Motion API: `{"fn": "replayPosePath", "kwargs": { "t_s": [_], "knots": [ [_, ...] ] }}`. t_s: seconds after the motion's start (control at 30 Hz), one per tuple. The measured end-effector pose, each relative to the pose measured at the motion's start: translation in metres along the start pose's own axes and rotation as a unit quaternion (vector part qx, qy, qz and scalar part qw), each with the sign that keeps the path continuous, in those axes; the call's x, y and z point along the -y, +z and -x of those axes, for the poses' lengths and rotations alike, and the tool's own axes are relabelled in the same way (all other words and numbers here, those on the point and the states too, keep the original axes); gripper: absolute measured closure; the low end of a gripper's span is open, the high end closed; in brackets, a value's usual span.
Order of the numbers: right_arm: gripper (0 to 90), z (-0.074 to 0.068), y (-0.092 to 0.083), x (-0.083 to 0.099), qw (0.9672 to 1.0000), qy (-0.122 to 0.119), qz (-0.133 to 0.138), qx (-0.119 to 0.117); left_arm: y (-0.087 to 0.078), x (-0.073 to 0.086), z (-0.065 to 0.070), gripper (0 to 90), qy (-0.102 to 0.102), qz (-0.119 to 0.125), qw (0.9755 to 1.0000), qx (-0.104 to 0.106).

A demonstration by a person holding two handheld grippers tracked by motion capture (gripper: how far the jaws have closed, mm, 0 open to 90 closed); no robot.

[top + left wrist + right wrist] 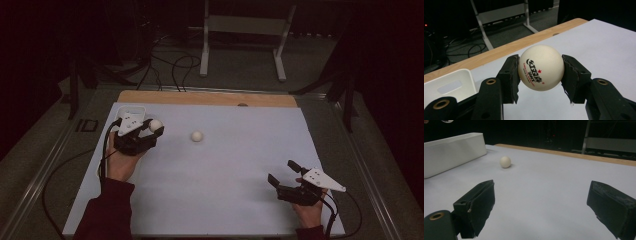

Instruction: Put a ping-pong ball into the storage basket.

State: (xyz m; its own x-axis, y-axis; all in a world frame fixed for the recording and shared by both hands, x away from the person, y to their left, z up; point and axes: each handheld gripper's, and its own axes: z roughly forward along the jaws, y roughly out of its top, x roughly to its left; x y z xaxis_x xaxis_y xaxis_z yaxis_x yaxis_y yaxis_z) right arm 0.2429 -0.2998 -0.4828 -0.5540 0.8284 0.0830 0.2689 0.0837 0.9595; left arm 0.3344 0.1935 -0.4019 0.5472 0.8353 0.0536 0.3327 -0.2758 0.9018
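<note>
High view: a person sits at a table (225, 200) covered by a pale sheet, with a two-jaw gripper in each hand. The left gripper (156, 126) is held over the far left part of the table, and its jaws pinch a white ball (155, 125) between them. A white tray (131, 111) lies just beneath and behind that gripper, at the table's left edge. A second white ball (197, 136) rests on the sheet near the middle, a little to the right of the held one and apart from it. The right gripper (283, 172) sits low at the near right corner of the table, its jaws spread wide with nothing between them.

Left gripper view: the held ball (540, 67) fills the gap between the two black pads, which press on its left and right sides. It carries a black and red printed logo with a small red star. A corner of the tray (451, 85) shows at lower left.

Right gripper view: the two black jaws stand far apart over bare sheet. The loose ball (505, 161) lies well ahead of them, beside the long wall of the tray (454, 151).
</note>
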Motion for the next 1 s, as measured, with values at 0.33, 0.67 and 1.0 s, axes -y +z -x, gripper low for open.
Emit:
{"fn": "replayPosePath", "kwargs": {
  "t_s": [0.33, 0.67, 1.0],
  "knots": [
    [7.7, 0.000, 0.000, 0.000, 1.0000, 0.001, 0.000, -0.001, -0.005, 0.003, -0.006, 50.8, -0.008, 0.001, 0.9999, -0.008],
    [7.7, 0.000, 0.000, 0.000, 1.0000, 0.001, -0.001, 0.000, -0.011, 0.006, -0.011, 50.8, -0.011, 0.001, 0.9998, -0.015],
    [7.7, 0.000, 0.000, 0.000, 1.0000, 0.001, -0.001, 0.000, -0.018, 0.013, -0.017, 50.8, -0.012, -0.005, 0.9996, -0.027]
  ]
}}
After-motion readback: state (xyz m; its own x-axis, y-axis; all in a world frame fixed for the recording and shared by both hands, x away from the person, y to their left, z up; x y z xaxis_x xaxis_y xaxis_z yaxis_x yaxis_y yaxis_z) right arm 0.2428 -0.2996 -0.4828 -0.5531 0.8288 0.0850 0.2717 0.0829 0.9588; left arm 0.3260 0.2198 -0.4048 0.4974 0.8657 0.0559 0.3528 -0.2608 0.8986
